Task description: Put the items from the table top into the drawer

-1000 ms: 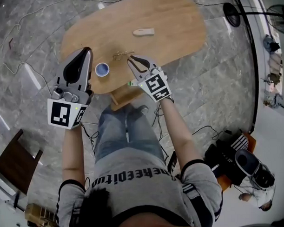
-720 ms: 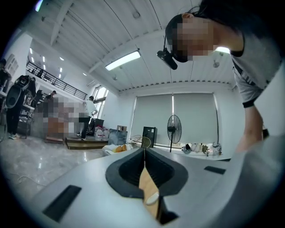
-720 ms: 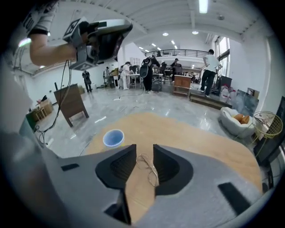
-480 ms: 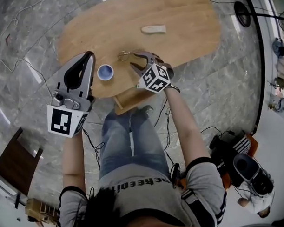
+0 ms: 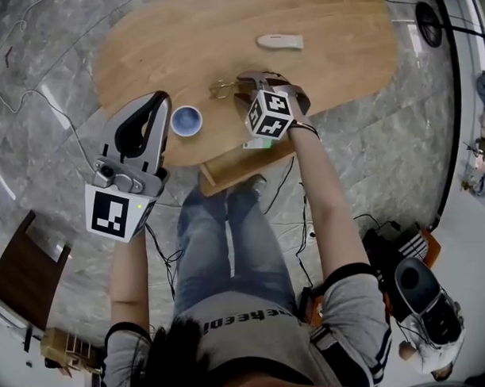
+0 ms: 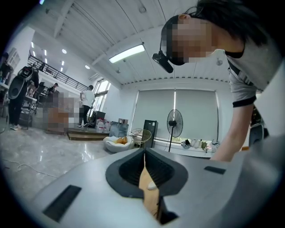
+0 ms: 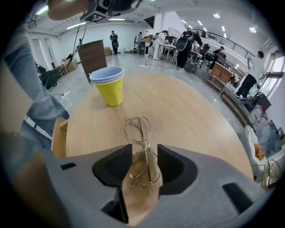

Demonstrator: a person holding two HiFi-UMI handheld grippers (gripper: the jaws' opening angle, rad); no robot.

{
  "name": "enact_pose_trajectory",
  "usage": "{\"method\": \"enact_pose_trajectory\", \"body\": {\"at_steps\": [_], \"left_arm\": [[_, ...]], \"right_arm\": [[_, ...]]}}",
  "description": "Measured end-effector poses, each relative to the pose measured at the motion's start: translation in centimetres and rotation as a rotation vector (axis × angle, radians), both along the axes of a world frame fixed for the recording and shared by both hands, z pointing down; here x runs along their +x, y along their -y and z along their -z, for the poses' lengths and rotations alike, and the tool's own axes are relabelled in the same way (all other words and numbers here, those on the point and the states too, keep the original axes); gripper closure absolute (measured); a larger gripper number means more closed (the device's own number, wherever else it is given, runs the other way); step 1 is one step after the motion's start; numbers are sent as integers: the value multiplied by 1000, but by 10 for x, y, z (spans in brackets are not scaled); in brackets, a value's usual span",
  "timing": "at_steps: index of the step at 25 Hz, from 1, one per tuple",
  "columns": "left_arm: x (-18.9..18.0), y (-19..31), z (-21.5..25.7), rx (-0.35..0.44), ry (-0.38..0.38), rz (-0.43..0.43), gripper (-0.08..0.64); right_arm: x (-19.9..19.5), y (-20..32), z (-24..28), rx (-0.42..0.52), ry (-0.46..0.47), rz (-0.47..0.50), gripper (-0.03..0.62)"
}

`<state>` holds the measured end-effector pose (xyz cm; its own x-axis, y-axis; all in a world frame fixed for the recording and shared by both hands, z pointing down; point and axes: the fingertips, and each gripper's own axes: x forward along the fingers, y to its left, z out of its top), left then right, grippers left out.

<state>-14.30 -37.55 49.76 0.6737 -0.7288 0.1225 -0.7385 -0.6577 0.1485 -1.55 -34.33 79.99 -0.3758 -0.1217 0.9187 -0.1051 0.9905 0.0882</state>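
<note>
Thin wire-rimmed glasses (image 7: 138, 130) lie on the oval wooden table (image 5: 318, 75). My right gripper (image 7: 144, 153) points steeply down over them. Its jaws are opening, with one lens between them and the pads not pressing on it. In the head view the glasses (image 5: 221, 88) show just left of the right gripper (image 5: 248, 84). A yellow paper cup (image 7: 109, 84), blue inside (image 5: 186, 120), stands upright near the table's front edge. My left gripper (image 5: 158, 98) hangs shut and empty left of the cup. A beige oblong item (image 5: 280, 41) lies farther back.
An open wooden drawer (image 5: 233, 161) juts from under the table's near edge, above the person's legs. A dark chair (image 5: 23, 276) stands at the lower left. Cables run over the grey stone floor (image 5: 368, 145). Bags and gear sit at the lower right.
My right gripper has tipped from nearly level to pointing down over the glasses and moved closer to the table. The left gripper has sunk a little beside the cup.
</note>
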Motion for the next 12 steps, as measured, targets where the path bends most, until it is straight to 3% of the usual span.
{"method": "enact_pose_trajectory", "body": {"at_steps": [4,12], "left_arm": [[-8,-4,-10,-4,10,12,548],[-11,-6,-13,4,12,24,548]], "right_arm": [[-3,-1,-9,-41,-19,49,421],[-11,-13,-7,-153,70,-39,454]]}}
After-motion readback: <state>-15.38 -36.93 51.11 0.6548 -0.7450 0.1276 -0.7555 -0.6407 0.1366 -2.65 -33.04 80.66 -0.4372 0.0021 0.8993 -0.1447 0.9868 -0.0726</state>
